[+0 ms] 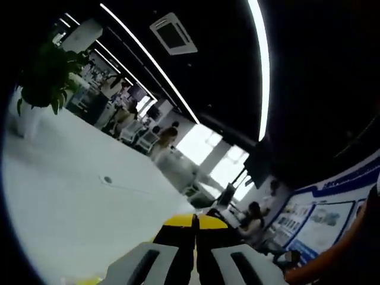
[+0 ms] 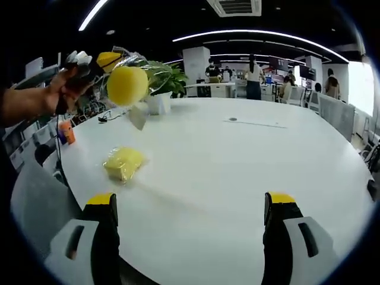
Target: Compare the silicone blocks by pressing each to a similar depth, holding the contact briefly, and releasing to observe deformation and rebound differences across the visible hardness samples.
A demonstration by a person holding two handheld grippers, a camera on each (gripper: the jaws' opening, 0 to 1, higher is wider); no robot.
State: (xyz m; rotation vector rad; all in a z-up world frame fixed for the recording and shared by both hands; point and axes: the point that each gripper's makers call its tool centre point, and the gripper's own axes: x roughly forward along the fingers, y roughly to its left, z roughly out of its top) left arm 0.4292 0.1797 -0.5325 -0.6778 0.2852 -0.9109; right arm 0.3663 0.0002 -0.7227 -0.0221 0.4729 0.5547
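In the right gripper view the right gripper (image 2: 190, 231) hovers over the white worktop (image 2: 237, 172) with its yellow-tipped jaws wide apart and nothing between them. A yellow silicone block in clear wrapping (image 2: 123, 162) lies near the worktop's left edge. The left gripper (image 2: 95, 64) is raised above that edge, and a round yellow silicone block (image 2: 127, 85) sits at its tip. In the left gripper view the left gripper's (image 1: 195, 228) jaws meet, tips touching. A potted plant (image 2: 161, 80) stands at the far edge. Blue wall posters (image 1: 323, 219) carry writing too blurred to read.
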